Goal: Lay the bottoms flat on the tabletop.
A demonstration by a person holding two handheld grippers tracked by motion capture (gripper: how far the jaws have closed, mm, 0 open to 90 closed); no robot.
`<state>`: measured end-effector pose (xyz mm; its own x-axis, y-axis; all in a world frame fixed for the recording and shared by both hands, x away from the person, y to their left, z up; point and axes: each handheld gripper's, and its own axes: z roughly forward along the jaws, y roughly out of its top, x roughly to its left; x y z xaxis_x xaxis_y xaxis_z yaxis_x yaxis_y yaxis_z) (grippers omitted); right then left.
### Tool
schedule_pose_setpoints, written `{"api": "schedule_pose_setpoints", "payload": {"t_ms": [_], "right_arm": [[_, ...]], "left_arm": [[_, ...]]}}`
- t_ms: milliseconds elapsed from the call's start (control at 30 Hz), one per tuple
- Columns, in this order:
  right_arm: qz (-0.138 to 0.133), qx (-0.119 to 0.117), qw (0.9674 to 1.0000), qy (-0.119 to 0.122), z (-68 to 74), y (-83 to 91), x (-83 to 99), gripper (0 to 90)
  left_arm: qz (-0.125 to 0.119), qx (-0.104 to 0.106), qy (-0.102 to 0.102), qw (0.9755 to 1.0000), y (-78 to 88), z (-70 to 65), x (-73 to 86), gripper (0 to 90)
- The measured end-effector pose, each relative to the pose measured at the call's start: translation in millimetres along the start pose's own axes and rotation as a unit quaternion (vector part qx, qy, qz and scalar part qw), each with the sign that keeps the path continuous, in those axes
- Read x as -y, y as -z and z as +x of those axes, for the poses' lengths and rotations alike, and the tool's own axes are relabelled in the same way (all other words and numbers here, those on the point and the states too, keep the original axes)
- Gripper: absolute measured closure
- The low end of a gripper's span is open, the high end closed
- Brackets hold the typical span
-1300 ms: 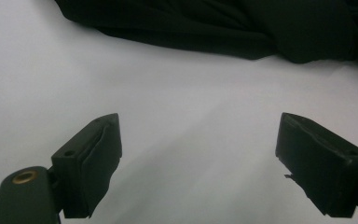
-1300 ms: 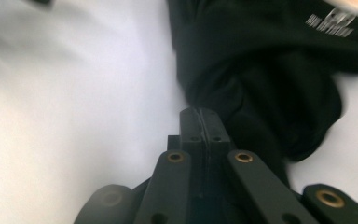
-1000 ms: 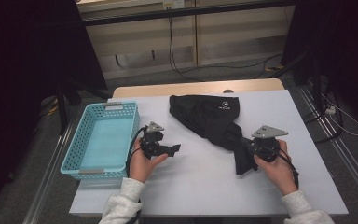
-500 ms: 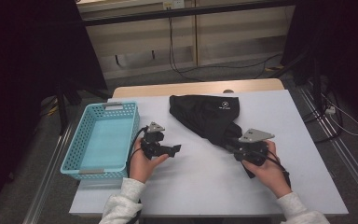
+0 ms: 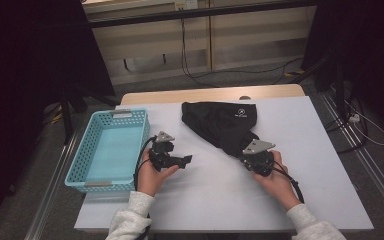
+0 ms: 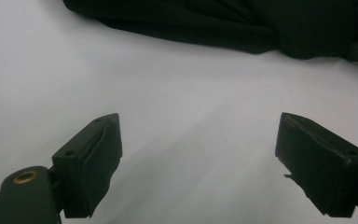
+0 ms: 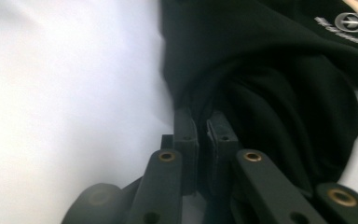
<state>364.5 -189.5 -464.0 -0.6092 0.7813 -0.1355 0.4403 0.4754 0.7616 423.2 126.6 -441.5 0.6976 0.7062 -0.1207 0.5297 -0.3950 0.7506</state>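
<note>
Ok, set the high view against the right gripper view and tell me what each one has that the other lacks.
High view alone: the blue basket, the left tongs held open over bare table, both of the person's hands.

Right gripper view alone: a close look at the right tongs, jaws nearly together at the edge of the black garment; whether they pinch cloth is unclear.

Both: the garment with its white logo, and the white table.

Your left gripper (image 5: 167, 156) and right gripper (image 5: 258, 159) are both black, and each carries a grey three-cornered plate on top and trails a black cable back past your wrist. Up close, the fingers (image 6: 89, 165) are blocky dark pads on black link arms, pinned with brass-coloured rivets, and one pad's covering looks a little ragged at its edge. You wear pale grey sleeves (image 5: 128, 220) with ribbed cuffs.
</note>
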Motion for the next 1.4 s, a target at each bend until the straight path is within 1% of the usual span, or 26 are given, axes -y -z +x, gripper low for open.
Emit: {"api": "schedule_pose_setpoints", "payload": {"t_ms": [33, 100, 133, 233, 267, 300, 367, 433, 500, 533, 567, 600, 700, 800, 833, 933, 1000, 1033, 1067, 1133, 1167, 1200, 1267, 1300, 1333, 1400], "right_arm": [[-0.007, -0.008, 0.9999, -0.006, 0.4, 3.4, -3.0, 84.8], [-0.027, -0.011, 0.9995, -0.010, 2.0, 14.4, -12.9, 84.8], [-0.045, -0.021, 0.9985, -0.024, 1.3, 21.2, -18.6, 84.8], [-0.092, -0.042, 0.9925, -0.068, -8.5, 42.5, -31.5, 84.8], [-0.102, -0.036, 0.9915, -0.072, -13.6, 49.2, -33.3, 84.7], [-0.107, -0.020, 0.9916, -0.071, -18.9, 54.9, -33.8, 84.6], [-0.115, -0.010, 0.9878, -0.105, -32.3, 59.2, -27.9, 84.4], [-0.101, 0.008, 0.9874, -0.122, -43.2, 55.7, -16.9, 83.9], [-0.088, 0.016, 0.9867, -0.136, -50.1, 47.9, -4.9, 79.9], [-0.077, 0.030, 0.9876, -0.133, -51.2, 44.1, 0.1, 79.0], [-0.069, 0.038, 0.9880, -0.132, -51.1, 41.2, 3.7, 75.5], [-0.064, 0.040, 0.9882, -0.133, -50.4, 39.5, 5.1, 71.4], [-0.061, 0.043, 0.9910, -0.111, -42.4, 40.5, 3.1, 65.0], [-0.057, 0.052, 0.9931, -0.088, -27.5, 46.7, -3.4, 54.1], [-0.059, 0.047, 0.9938, -0.082, -21.7, 47.8, -4.7, 54.1], [-0.053, 0.005, 0.9972, -0.053, 0.1, 45.5, -7.9, 54.1], [-0.023, -0.018, 0.9991, -0.031, 14.7, 37.0, -6.0, 53.7], [-0.013, -0.038, 0.9988, -0.028, 20.2, 31.5, -3.7, 53.1], [-0.009, -0.046, 0.9985, -0.028, 24.5, 27.6, -1.5, 52.7], [0.018, -0.048, 0.9987, -0.002, 34.9, 15.4, 4.9, 51.4], [0.018, -0.047, 0.9987, 0.007, 37.0, 12.9, 5.7, 52.5], [0.018, -0.045, 0.9988, 0.003, 36.9, 12.8, 4.6, 57.2], [0.021, -0.041, 0.9989, 0.008, 35.9, 13.2, 3.4, 76.2], [0.019, -0.043, 0.9988, 0.010, 35.2, 13.5, 3.7, 83.2], [0.016, -0.048, 0.9987, 0.003, 33.1, 14.8, 3.6, 86.4], [0.004, -0.052, 0.9986, -0.006, 28.5, 20.2, 1.7, 86.7]], "left_arm": [[0.002, 0.002, -0.002, 1.0000, 0.6, 0.0, -0.5, 14.6], [-0.002, 0.000, -0.001, 1.0000, 1.1, -0.4, -0.9, 14.6], [-0.003, -0.001, 0.000, 1.0000, 1.4, -0.5, -0.9, 14.6], [-0.001, 0.000, -0.003, 1.0000, 2.6, -0.7, -0.9, 14.6], [0.000, 0.001, -0.003, 1.0000, 2.5, -0.6, -0.9, 14.6], [0.001, 0.000, -0.002, 1.0000, 1.8, -0.7, -0.5, 14.6], [0.003, 0.003, -0.001, 1.0000, 0.4, -0.4, 0.6, 14.6], [0.003, -0.001, -0.003, 1.0000, -0.7, -0.6, 1.3, 14.6], [0.002, 0.001, -0.001, 1.0000, -0.9, -1.0, 1.2, 14.6], [0.002, -0.007, -0.004, 1.0000, -1.2, -1.9, 1.0, 14.6], [0.003, 0.000, -0.005, 1.0000, -1.1, -1.2, 0.7, 14.6], [0.004, 0.005, -0.003, 1.0000, -0.9, -1.3, 0.2, 14.6], [0.003, 0.004, -0.003, 1.0000, -0.9, -1.5, 0.1, 14.6], [0.006, 0.005, -0.005, 1.0000, -0.2, -1.8, 0.0, 14.6], [0.006, 0.006, -0.004, 1.0000, -0.1, -2.4, -0.1, 14.6], [0.001, 0.004, -0.008, 1.0000, 0.7, -3.8, -1.2, 14.6], [0.001, 0.007, -0.007, 1.0000, 1.2, -4.5, -1.8, 14.6], [0.001, 0.007, -0.008, 0.9999, 1.3, -4.6, -1.9, 14.6], [0.002, 0.006, -0.010, 0.9999, 1.3, -4.5, -2.1, 14.6], [0.002, 0.007, -0.010, 0.9999, 0.9, -5.1, -2.1, 14.6], [0.002, 0.008, -0.010, 0.9999, 0.9, -5.3, -2.1, 14.6], [0.002, 0.008, -0.010, 0.9999, 0.7, -5.7, -1.9, 14.6], [-0.001, 0.006, -0.007, 1.0000, 0.2, -5.5, -1.3, 14.6], [-0.001, 0.006, -0.006, 1.0000, 0.1, -5.1, -1.2, 14.6], [-0.002, 0.005, -0.005, 1.0000, 0.0, -5.0, -1.2, 14.6], [-0.002, 0.006, -0.006, 1.0000, 0.4, -4.9, -1.5, 14.6]]}}
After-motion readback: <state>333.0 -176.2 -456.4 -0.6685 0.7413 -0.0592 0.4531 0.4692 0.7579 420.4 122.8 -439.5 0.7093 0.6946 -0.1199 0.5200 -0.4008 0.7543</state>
